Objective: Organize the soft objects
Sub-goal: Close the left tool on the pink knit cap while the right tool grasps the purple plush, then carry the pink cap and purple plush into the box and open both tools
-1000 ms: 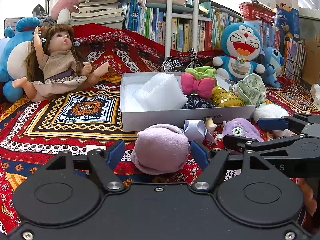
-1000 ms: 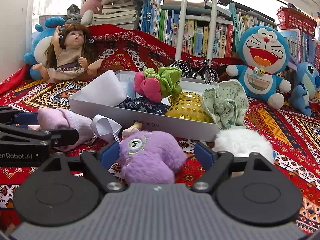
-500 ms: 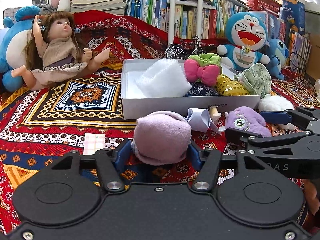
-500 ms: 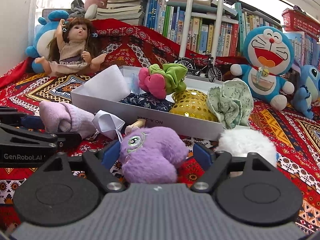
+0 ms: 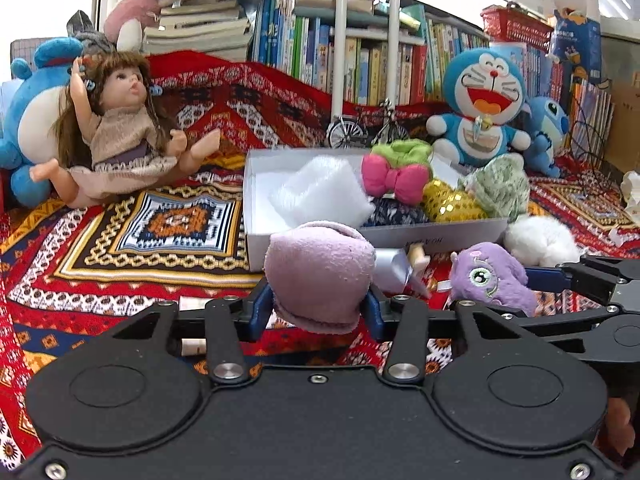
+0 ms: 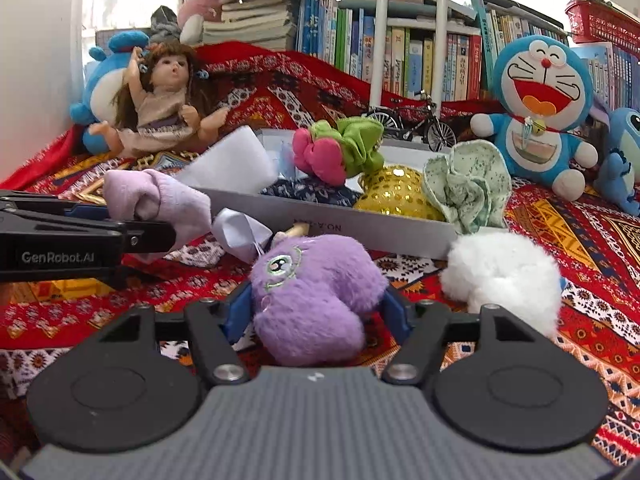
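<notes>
Plush [image 6: 316, 296], purple and squashy, sits on the rug before the box [image 6: 360, 232]; your right claw [image 6: 316, 312] has just been closing onto its middle, left claw [image 5: 318, 306] likewise on the light sock [image 5: 320, 272]

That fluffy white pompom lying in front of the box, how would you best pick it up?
Grip the fluffy white pompom across its round middle, coming from the near side, tilted downward. It is a soft ball with no handle, and the grey cardboard box stands right behind it, so jaws either side of its widest part suit best.

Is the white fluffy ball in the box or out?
Out. The white fluffy ball sits on the patterned cloth, outside the box's front wall.
</notes>
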The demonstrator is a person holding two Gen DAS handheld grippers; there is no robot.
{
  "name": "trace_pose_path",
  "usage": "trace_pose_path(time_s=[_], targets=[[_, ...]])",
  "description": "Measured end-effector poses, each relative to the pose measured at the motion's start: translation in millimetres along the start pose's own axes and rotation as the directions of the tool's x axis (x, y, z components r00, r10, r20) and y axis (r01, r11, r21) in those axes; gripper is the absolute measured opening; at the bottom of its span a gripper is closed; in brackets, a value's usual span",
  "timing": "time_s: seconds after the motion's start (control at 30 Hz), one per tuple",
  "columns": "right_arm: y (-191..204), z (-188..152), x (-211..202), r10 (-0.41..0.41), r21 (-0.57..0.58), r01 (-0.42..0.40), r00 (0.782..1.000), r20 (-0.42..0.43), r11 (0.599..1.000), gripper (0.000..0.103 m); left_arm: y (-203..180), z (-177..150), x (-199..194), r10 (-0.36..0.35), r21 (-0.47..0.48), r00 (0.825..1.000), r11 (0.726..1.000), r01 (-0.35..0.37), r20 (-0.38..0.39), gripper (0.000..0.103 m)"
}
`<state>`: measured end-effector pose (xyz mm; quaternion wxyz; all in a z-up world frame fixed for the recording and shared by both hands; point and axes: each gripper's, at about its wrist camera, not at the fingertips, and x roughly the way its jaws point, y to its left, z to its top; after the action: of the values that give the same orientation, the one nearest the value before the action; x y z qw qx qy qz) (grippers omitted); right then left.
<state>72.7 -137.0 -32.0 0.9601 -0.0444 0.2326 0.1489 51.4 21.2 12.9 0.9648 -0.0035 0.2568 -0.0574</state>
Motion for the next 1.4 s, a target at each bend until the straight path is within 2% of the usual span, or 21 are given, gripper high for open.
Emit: trace_pose_path(time_s=[0.17, 0.33, 0.53, 0.7, 0.9, 1.07, 1.3, 1.4], targets=[[-10, 20, -9, 0.005, 0.024, -0.005, 0.999, 0.032, 1.0, 0.068, 1, 18, -7, -0.018, -0.031, 1.0, 0.999, 0.018, 0.025, 0.044], [-25, 44, -5, -0.045, 0.018, 0.044, 0.998, 0.042, 0.999, 0.069, 4, 45, -7, -0.004, -0.029, 0.997, 1.0, 0.006, 0.072, 0.044], [-62, 80, 8, -0.039, 0.122, 0.036, 0.999, 0.024, 0.992, 0.069, 13, 90, 3, -0.028, -0.056, 0.992, 0.998, 0.035, 0.121, 0.044], [-87, 115, 29, -0.066, 0.131, 0.065, 0.998, 0.001, 0.989, 0.069, 19, 130, 34, -0.049, -0.063, 0.995, 0.997, 0.055, 0.084, 0.044], [-116, 134, 74, -0.058, 0.18, 0.068, 0.996, -0.064, 0.981, 0.069, 20, 159, 93, -0.02, -0.079, 1.0, 0.997, 0.019, -0.009, 0.044], [-131, 137, 117, -0.042, 0.246, 0.079, 0.987, -0.153, 0.966, 0.069, 21, 153, 131, 0.012, -0.075, 0.995, 0.997, -0.02, -0.102, 0.044], [-138, 127, 150, -0.061, 0.278, 0.123, 0.973, -0.222, 0.953, 0.069, 19, 135, 149, 0.024, -0.056, 0.99, 0.998, -0.032, -0.137, 0.044], [-138, 127, 155, -0.056, 0.277, 0.118, 0.974, -0.221, 0.954, 0.069, 18, 131, 156, 0.03, -0.054, 0.987, 0.998, -0.039, -0.155, 0.044]])
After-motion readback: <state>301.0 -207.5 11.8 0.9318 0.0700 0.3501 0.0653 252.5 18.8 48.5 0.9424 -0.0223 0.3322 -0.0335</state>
